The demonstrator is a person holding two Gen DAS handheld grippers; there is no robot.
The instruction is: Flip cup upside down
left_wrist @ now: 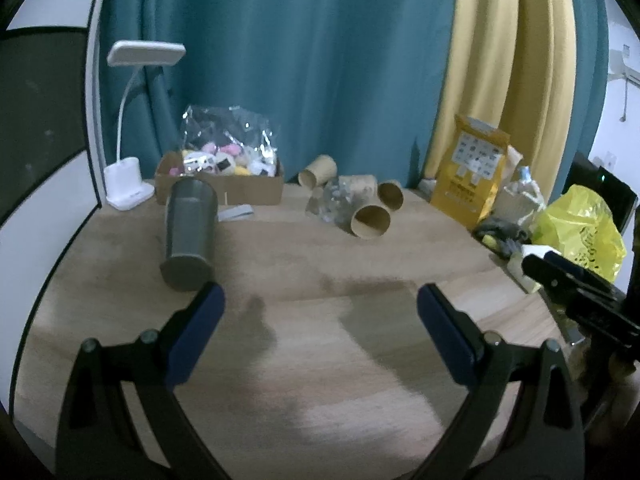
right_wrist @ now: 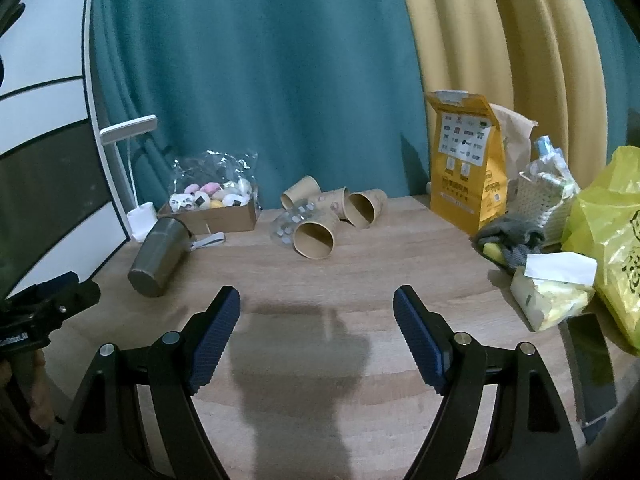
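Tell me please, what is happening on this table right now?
A person holds a hand-held gripper in each hand above a wooden table. Both the left hand-held gripper and the right hand-held gripper are open and hold nothing. The grey metal cup lies on its side near the left one, base toward the cameras, not yet touched. Several brown paper cups lie tipped over further back, near a cardboard box. The flipping has not begun.

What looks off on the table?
The grey cup lies on its side near the cardboard box. Four paper cups are also tipped over mid-table, with a blister pack among them. No spill visible.
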